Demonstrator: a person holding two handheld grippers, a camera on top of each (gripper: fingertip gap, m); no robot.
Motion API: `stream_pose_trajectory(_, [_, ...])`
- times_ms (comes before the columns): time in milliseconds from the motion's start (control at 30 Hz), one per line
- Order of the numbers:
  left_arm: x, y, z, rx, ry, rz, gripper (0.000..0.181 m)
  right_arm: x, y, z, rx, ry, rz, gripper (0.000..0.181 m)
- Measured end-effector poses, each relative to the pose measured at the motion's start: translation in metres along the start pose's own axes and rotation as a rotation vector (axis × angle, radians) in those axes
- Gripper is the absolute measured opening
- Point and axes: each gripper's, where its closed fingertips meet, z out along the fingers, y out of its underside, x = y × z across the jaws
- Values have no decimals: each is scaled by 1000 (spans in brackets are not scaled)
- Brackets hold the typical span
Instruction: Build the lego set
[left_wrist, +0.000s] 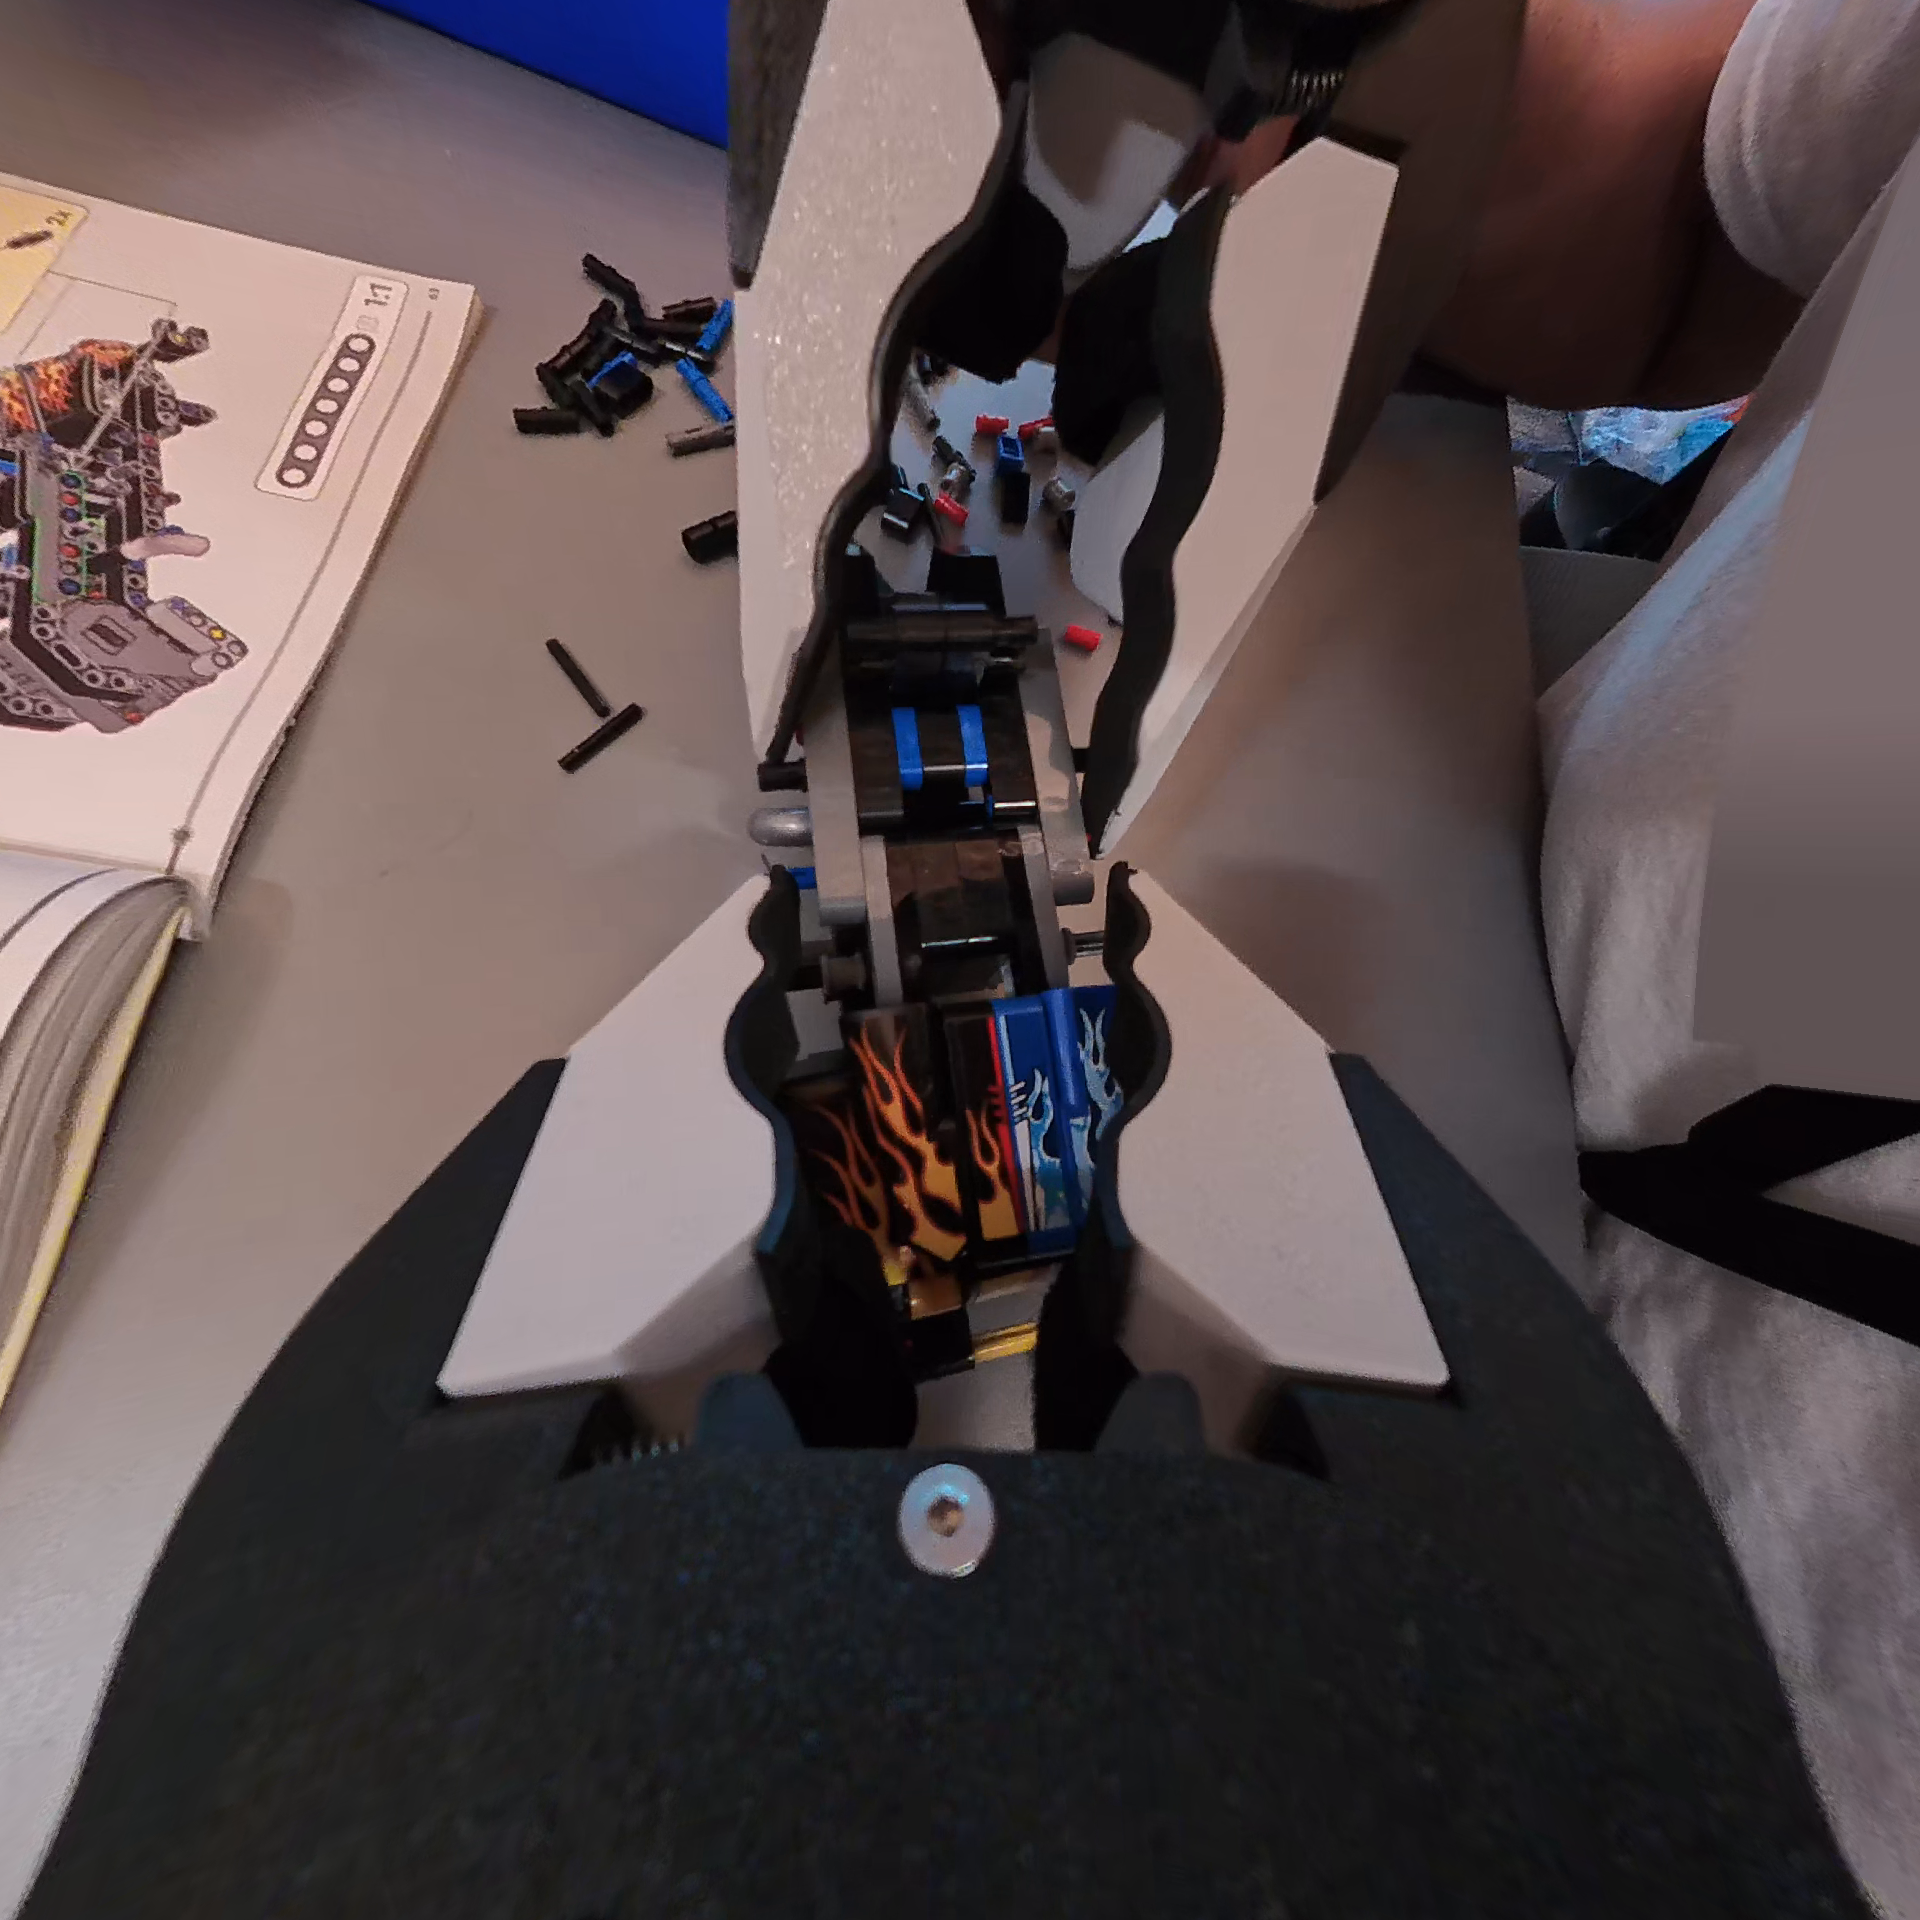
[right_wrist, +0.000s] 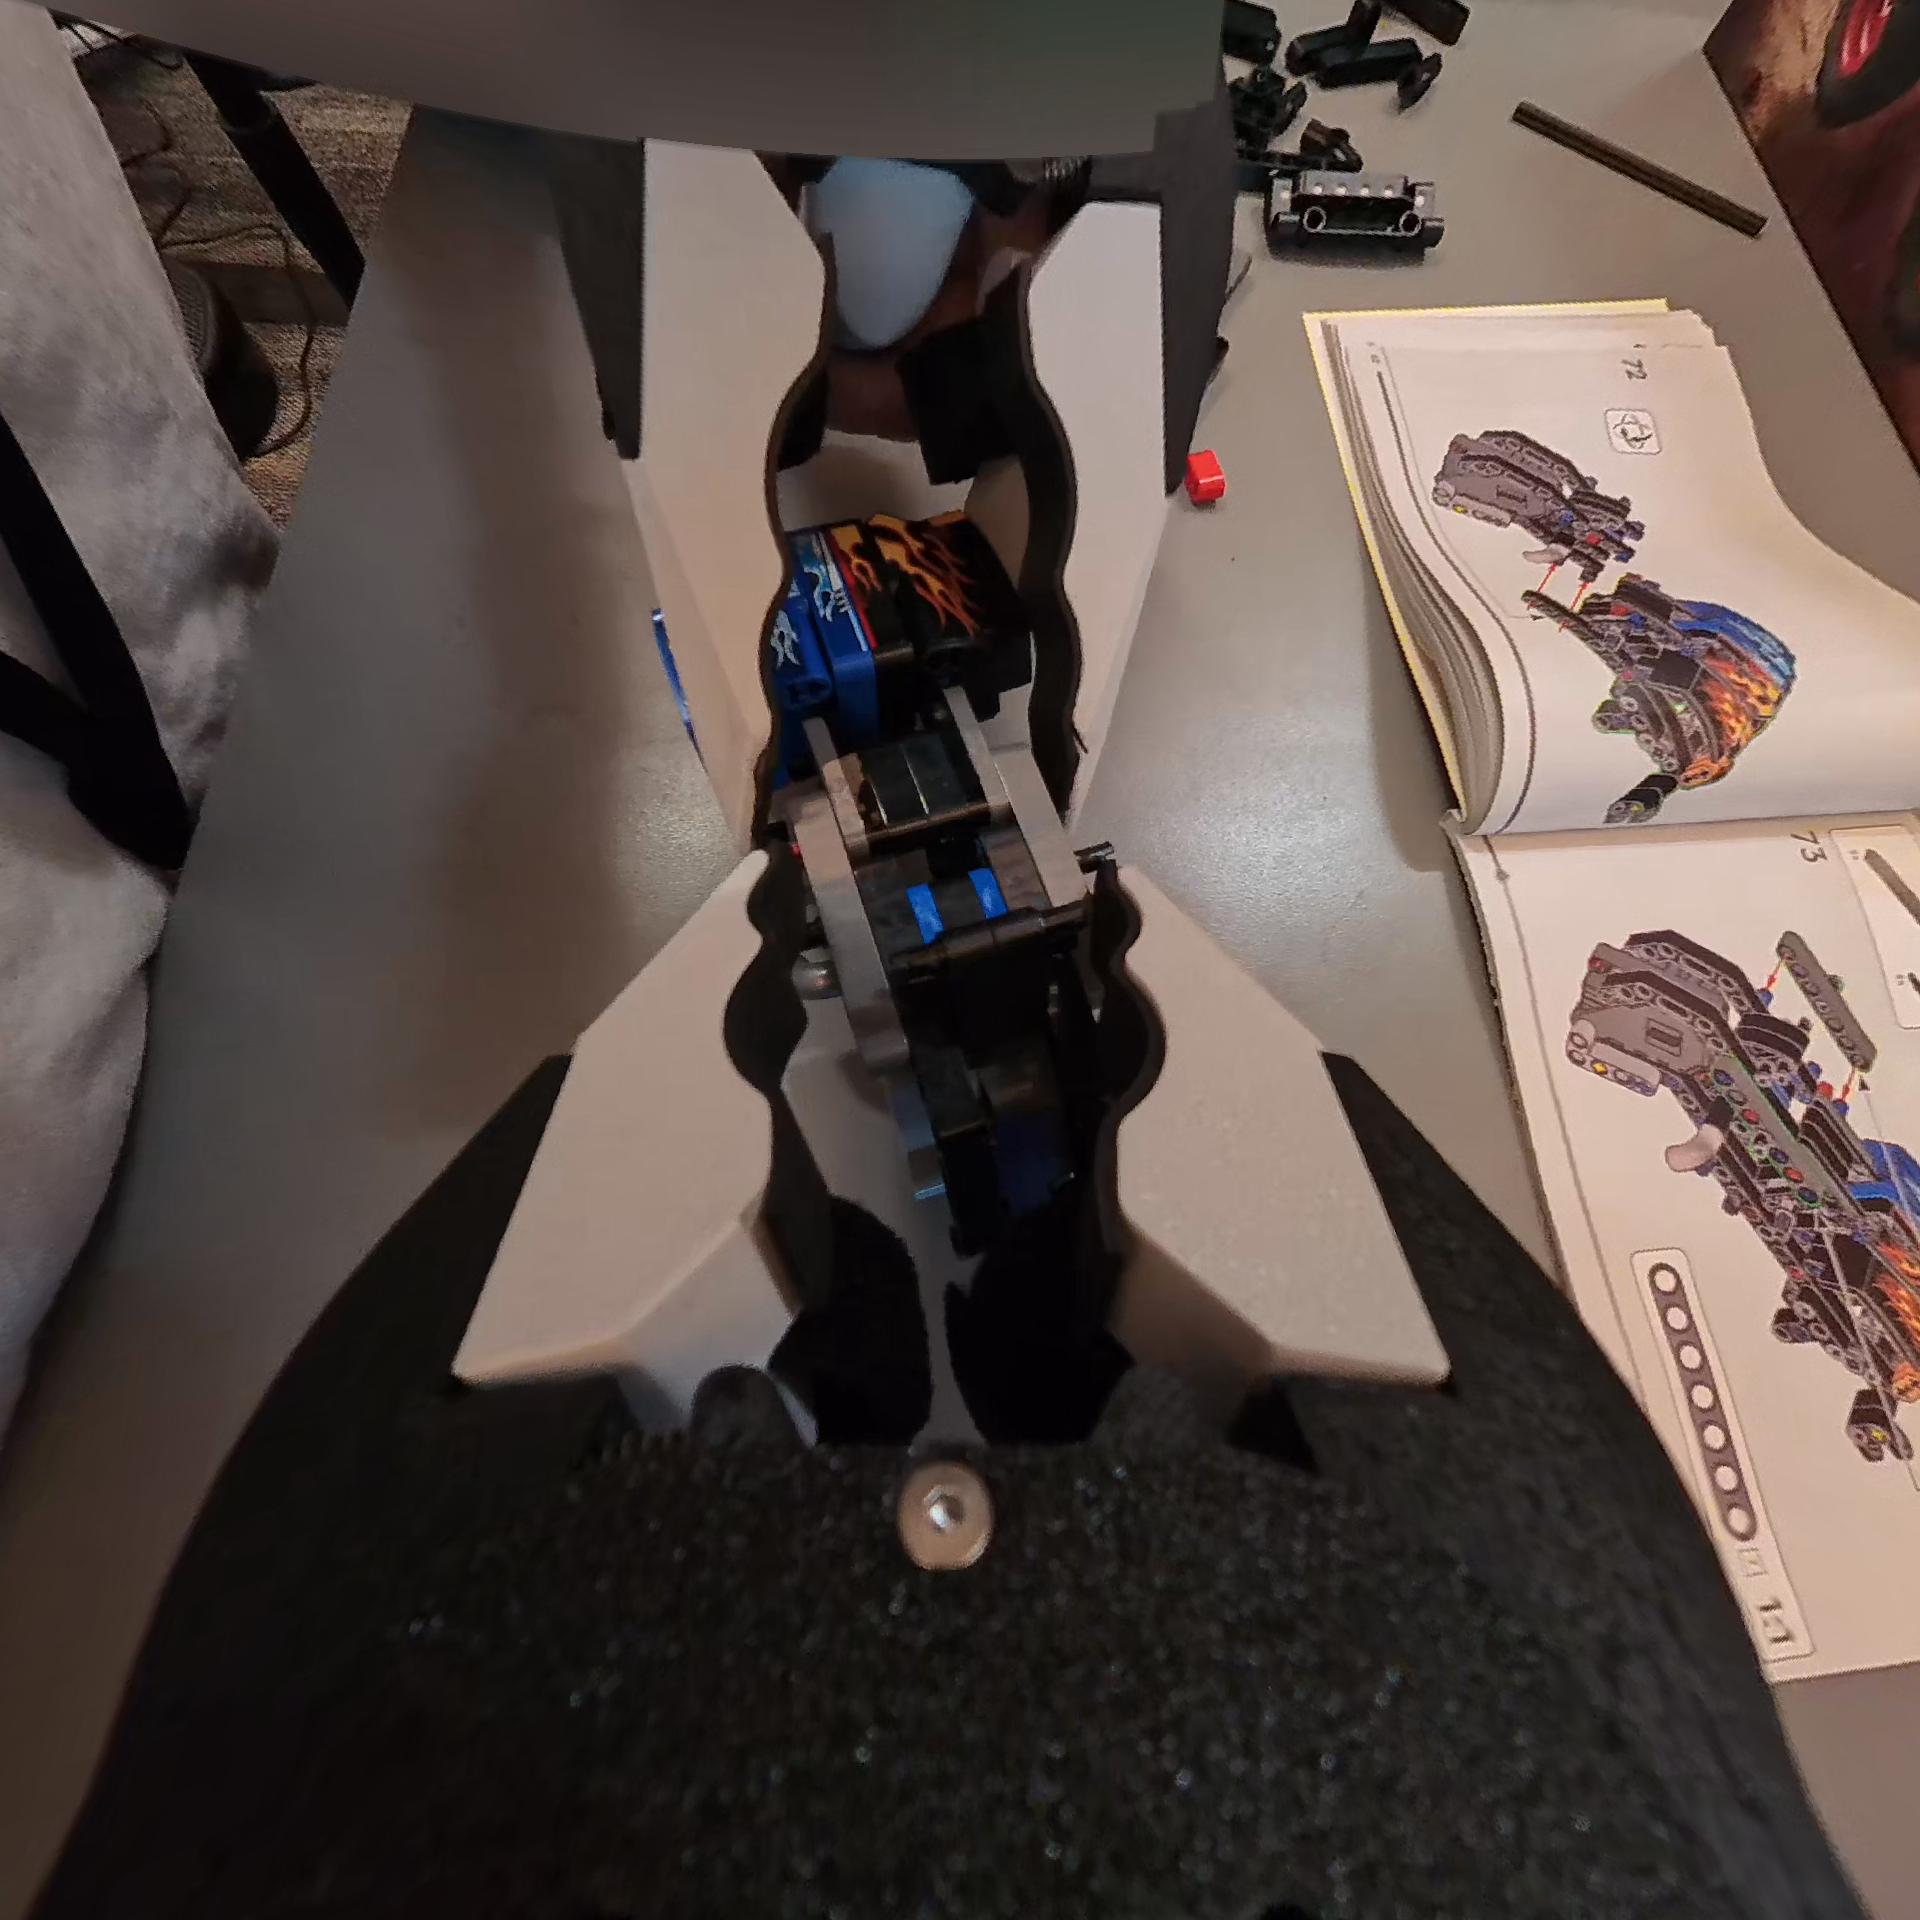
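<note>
Left wrist view: the left gripper clamps the flame-printed end of the one lego model, which runs straight ahead into the right gripper. Two loose black axles lie ahead to its left.

Right wrist view: the right gripper pinches the model's dark end. It looks light and rigid but likely to pop apart; the grey beams seem the safest hold. One open instruction booklet lies to the right.

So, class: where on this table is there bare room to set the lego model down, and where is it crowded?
Free: the grey table between the open instruction booklet and the left gripper, beyond two loose black pins. Crowded: the pile of black and blue pieces and the scattered red pieces farther ahead.
</note>
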Motion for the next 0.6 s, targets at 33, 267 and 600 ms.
stream_pose_trajectory(33, [0,0,0,0,-4,8,55,0,0,0,-5,-3,0,54])
stream_pose_trajectory(267, [0,0,0,-9,-28,26,56,-1,0,0,4,-28,16,54])
stream_pose_trajectory(600, [-1,0,1,-18,-45,22,56,-1,-1,0,4,-16,20,55])
